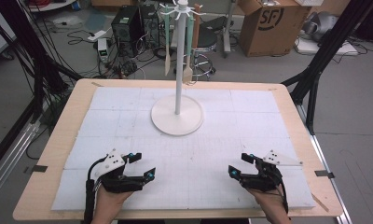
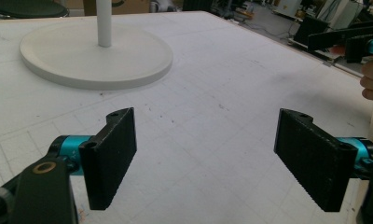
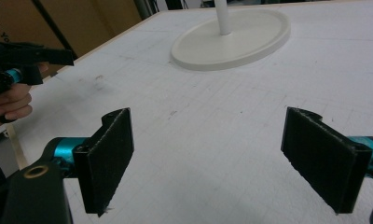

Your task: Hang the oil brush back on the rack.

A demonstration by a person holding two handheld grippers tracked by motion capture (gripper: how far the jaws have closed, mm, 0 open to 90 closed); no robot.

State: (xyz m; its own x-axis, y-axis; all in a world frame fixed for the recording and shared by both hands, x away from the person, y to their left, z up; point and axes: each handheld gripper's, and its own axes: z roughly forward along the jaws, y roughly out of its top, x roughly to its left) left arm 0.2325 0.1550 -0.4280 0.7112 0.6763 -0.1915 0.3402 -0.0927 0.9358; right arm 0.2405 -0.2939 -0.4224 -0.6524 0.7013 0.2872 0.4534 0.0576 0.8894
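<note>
Both my grippers, left point(image 1: 140, 165) and right point(image 1: 239, 164), sit low on the mat point(image 1: 128, 126), jaws spread wide, holding nothing. The stand point(image 1: 177, 109) is well ahead, spatulas point(image 1: 167, 56) hanging from it. Reach carelessly and I'd likely clip the pole, tipping it.

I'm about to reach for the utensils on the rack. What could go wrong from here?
1. The stand is tall on a single thin pole; a sideways pull on a hanging spatula could tip it.
2. The utensils hang on the far side, so an arm reaching over may bump the pole.
3. Both the left gripper and right gripper are open and empty; the thin handles might slip from the flat pads.
</note>
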